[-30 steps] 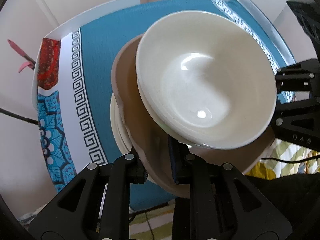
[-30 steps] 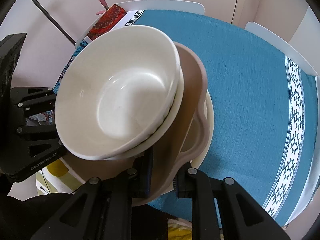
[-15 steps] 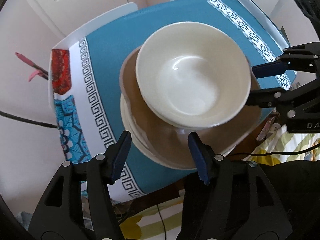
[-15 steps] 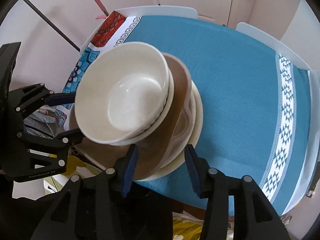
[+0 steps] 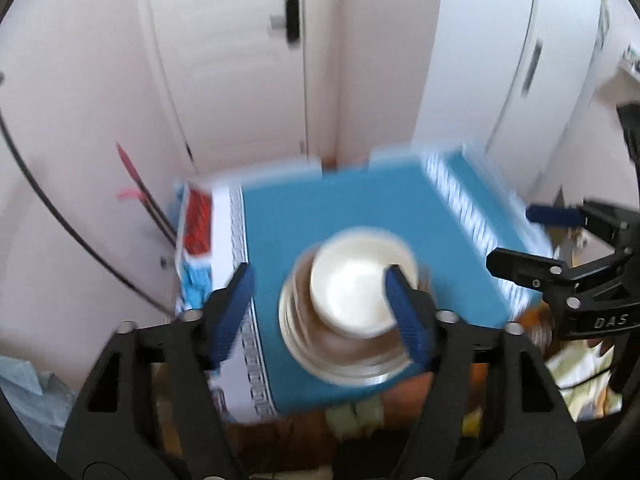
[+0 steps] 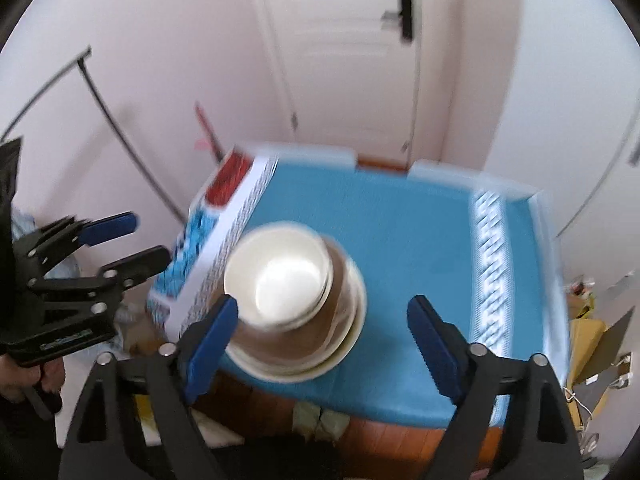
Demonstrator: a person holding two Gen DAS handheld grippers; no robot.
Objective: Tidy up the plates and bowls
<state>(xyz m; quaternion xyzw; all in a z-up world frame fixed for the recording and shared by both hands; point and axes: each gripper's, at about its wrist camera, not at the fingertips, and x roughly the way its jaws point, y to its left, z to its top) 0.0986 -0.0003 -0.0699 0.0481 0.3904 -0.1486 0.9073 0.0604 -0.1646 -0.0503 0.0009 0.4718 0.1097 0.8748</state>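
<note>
A white bowl [image 5: 352, 288] [image 6: 276, 272] tops a stack with a brown plate [image 5: 308, 320] [image 6: 288, 344] and cream plates [image 5: 352, 378] [image 6: 356, 320] under it. The stack rests near the front edge of the blue-clothed table [image 5: 320, 208] [image 6: 400, 232]. My left gripper [image 5: 319, 280] [image 6: 148, 238] hovers well above the stack, its jaws opening with nothing between them. My right gripper [image 6: 323, 304] [image 5: 516, 236] hangs just as high on the stack's other side, jaws opening too and holding nothing. Both views are blurred by motion.
White cupboard doors [image 5: 240, 60] [image 6: 340, 40] rise behind the table. A thin black rod [image 6: 104, 108] and a pink stick [image 5: 132, 176] stand at the table's left. Cardboard and clutter [image 6: 588, 320] lie on the floor to the right. A hand [image 6: 24, 376] holds the left gripper.
Both grippers were shut on the brown plate's rim; they let go, spread their jaws and rose up and back. The stack stays on the table and looks much smaller.
</note>
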